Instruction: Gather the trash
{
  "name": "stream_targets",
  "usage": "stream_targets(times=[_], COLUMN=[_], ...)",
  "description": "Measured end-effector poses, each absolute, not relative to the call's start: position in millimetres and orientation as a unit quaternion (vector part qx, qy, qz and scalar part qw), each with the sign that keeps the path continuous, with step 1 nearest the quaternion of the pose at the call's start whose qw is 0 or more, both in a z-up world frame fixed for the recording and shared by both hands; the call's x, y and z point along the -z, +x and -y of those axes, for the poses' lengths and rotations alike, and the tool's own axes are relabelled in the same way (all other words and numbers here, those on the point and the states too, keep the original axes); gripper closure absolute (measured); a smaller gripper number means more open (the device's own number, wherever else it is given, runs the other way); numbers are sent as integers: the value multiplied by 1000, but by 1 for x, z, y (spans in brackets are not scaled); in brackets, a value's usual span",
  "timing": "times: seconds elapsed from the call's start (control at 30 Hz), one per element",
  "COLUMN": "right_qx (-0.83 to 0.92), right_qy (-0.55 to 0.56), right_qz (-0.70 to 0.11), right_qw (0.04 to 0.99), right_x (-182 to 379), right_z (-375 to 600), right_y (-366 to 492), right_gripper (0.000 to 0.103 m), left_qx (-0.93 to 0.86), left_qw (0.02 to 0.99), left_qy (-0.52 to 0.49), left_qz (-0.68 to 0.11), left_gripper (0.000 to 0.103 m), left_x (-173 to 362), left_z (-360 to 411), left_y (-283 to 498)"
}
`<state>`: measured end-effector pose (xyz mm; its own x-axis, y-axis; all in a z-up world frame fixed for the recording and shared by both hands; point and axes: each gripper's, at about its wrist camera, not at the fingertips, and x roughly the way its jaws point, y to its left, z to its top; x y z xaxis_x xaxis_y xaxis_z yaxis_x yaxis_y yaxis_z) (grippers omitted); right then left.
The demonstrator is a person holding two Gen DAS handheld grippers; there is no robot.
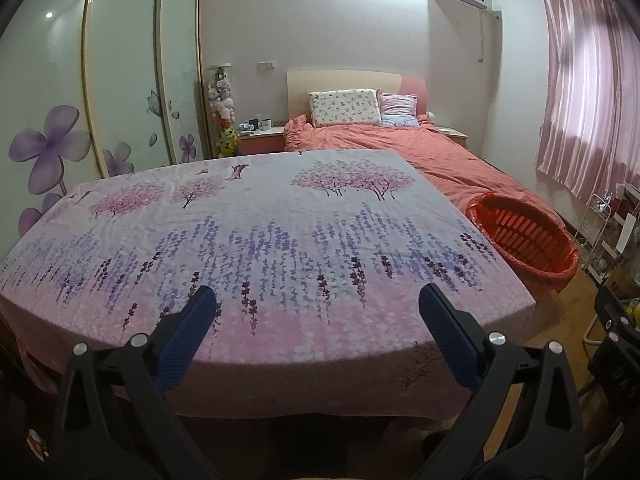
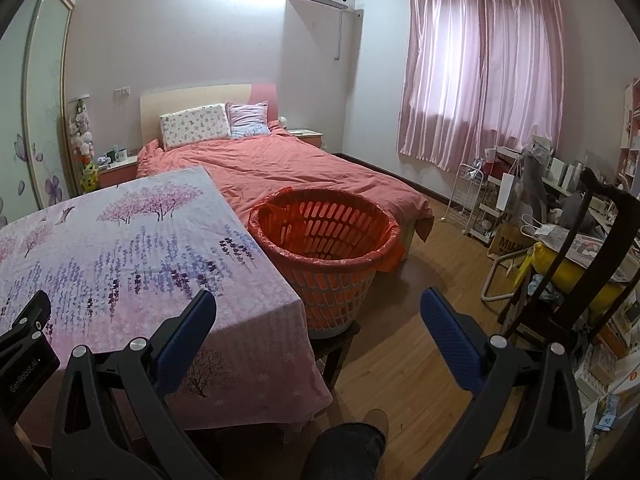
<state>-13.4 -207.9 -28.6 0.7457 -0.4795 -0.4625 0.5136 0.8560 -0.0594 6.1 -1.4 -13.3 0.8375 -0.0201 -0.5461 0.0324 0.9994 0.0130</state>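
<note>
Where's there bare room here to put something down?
The whole flowered tablecloth is bare, from the near edge to the bed. The wood floor between the orange basket and the chair is open too. The far right, by the white rack, is crowded.

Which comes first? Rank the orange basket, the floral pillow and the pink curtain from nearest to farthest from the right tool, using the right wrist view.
1. Orange basket, just ahead of the right tool, beside the table.
2. Pink curtain, right wall.
3. Floral pillow, at the headboard, far left; close to the curtain, so this order is tentative.
</note>
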Motion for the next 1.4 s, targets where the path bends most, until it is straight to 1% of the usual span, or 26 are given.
stream_targets(times=[0.53,1.4], right_qx=[266,266], right_qy=[41,42], right_qz=[-233,-232], right_qw=[934,935], right_x=[25,25], right_z=[212,210], right_y=[-16,-15], right_gripper=[2,2], left_qx=[33,29], left_qw=[963,962], left_qy=[-4,-2], left_qz=[-269,-273], left_gripper=[4,4], left_x=[1,2], left_z=[3,3], left_y=[3,4])
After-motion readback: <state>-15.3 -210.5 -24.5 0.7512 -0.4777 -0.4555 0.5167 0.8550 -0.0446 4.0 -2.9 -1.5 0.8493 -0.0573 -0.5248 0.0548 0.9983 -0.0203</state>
